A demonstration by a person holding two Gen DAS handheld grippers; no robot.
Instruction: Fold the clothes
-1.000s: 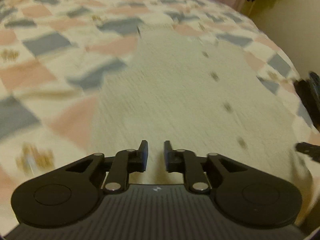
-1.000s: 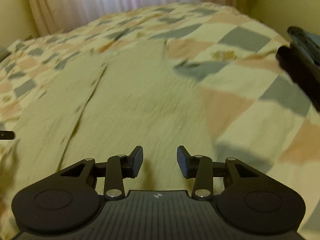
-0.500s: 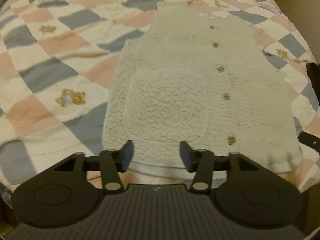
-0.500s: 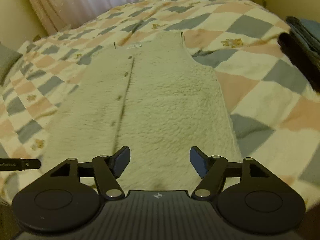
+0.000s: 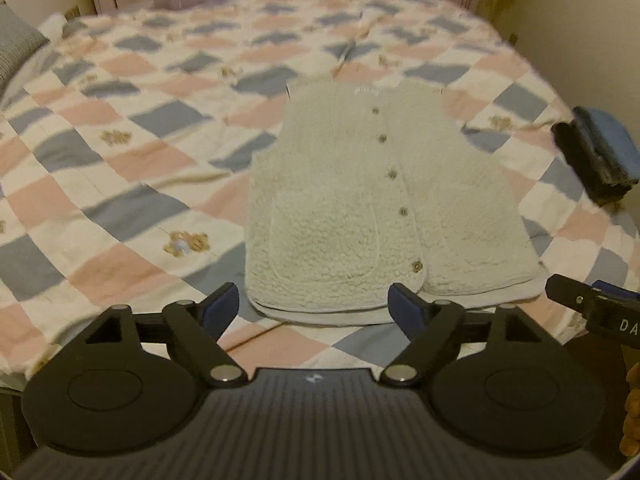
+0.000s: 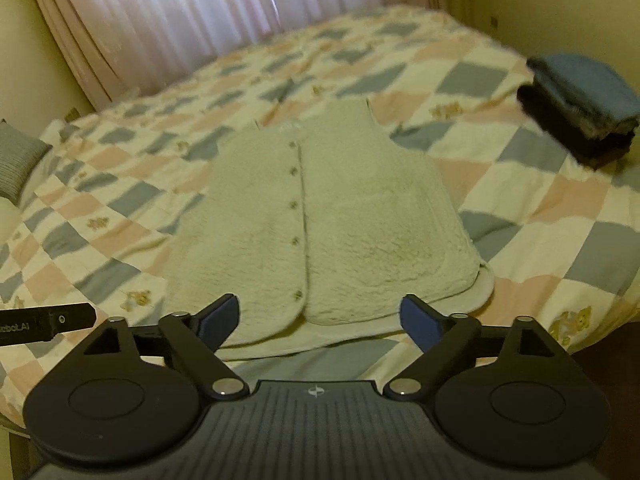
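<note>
Fleece vest on quilted bed

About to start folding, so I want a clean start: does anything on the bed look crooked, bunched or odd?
Little stands out. The fleece vest lies flat and buttoned on the quilt, though its back hem peeks out below the front near the right corner. Folded dark clothes sit stacked at the bed's right edge.

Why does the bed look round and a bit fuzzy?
Left wrist view: the fisheye lens bends the quilt into a dome, and the fleece vest is slightly soft. Right wrist view: same bending, yellower colour, blurrier vest, and the curtain glows from light behind.
</note>
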